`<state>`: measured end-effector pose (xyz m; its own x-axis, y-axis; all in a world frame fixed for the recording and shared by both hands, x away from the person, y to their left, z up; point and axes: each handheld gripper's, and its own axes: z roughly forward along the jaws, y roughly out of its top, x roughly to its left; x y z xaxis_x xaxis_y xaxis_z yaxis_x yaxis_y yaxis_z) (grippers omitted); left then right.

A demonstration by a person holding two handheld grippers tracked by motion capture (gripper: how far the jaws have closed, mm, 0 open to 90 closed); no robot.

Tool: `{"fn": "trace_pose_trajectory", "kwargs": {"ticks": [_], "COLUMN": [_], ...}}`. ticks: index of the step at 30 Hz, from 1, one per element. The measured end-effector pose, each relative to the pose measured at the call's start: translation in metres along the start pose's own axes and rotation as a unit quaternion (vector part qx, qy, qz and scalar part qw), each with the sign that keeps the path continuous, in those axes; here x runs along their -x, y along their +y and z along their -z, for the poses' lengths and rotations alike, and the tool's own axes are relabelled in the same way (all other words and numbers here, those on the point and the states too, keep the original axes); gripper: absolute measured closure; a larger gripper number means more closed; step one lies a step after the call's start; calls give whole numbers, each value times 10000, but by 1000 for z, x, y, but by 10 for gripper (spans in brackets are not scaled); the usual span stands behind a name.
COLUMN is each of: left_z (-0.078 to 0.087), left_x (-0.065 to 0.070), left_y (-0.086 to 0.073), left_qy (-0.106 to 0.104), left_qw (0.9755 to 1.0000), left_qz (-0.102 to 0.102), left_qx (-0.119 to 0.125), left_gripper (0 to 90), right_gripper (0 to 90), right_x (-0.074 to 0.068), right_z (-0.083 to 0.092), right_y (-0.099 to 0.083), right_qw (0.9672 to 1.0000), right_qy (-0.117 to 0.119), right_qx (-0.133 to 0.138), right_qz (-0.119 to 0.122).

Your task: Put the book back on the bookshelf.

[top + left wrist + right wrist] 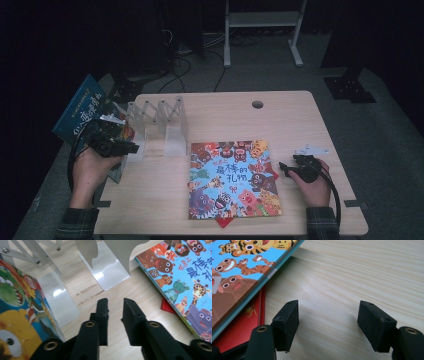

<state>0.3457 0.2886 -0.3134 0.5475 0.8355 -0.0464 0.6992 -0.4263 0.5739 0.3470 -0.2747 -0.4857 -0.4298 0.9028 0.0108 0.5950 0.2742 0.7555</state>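
Note:
A colourful picture book [232, 180] covered in cartoon animals lies flat at the table's middle, on top of a red item [225, 221] that pokes out beneath it. A silver folding book rack [160, 127] stands at the back left. A second picture book [15, 315] stands upright against the rack's left plate. My left gripper [131, 148] sits low in front of the rack; its jaws [115, 303] stand a little apart over bare wood with nothing between them. My right gripper [281, 167] rests to the right of the flat book, its jaws [328, 312] wide open over bare table.
A blue book [82, 107] leans off the table's left edge behind the left hand. A cable hole [257, 104] sits near the far edge. Bare wood lies right of the flat book [242, 272]. Dark floor, cables and a white frame lie beyond the table.

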Motion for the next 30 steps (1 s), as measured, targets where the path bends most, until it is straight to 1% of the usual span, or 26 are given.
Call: {"fn": "trace_pose_trajectory", "kwargs": {"ticks": [4,6,7,10,11,13,15,18,20,22,23,24,25,26,30], "left_z": [-12,-18,-20,-29,-32,-38,-43,-50,-55,-60,-63,-65,-67,-70,-80], "left_x": [5,7,8,11,12,14,17,20,21,22,23,24,25,25,29], "left_y": [-8,-12,-14,-21,-22,-26,-30,-36,-40,-44,-46,-48,-50,-52,-60], "left_qy": [-8,16,7,-11,-33,-68,-36,-76,-44,-60,-33,11,37,29,22], "left_qw": [10000,9999,9999,9996,9996,9994,9993,9989,9987,9984,9983,9981,9980,9981,9979], "left_qz": [-81,-142,-136,-208,-208,-254,-280,-311,-321,-347,-374,-448,-499,-487,-568], "left_qx": [10,59,90,195,197,241,253,343,398,432,440,428,395,378,324], "left_gripper": [675,649,634,573,555,501,452,376,309,271,244,207,189,180,96], "right_gripper": [324,324,324,324,324,324,323,323,323,323,323,323,323,323,323], "right_x": [0,0,0,0,0,0,0,0,0,0,0,0,0,0,0], "right_z": [0,0,0,0,0,0,0,0,0,0,0,0,0,0,0], "right_y": [0,0,0,0,0,0,0,0,0,0,0,0,0,0,0], "right_qw": [10000,10000,10000,10000,10000,10000,10000,10000,10000,10000,10000,10000,10000,10000,10000], "right_qy": [0,0,0,0,0,0,0,-2,-3,-2,-3,-2,-2,-1,-1], "right_qx": [-1,0,-1,-1,-1,-1,-1,-1,-3,-4,-3,-3,-3,-5,-5], "right_qz": [1,0,0,1,0,-1,0,-1,0,0,0,-1,0,-5,-4]}}
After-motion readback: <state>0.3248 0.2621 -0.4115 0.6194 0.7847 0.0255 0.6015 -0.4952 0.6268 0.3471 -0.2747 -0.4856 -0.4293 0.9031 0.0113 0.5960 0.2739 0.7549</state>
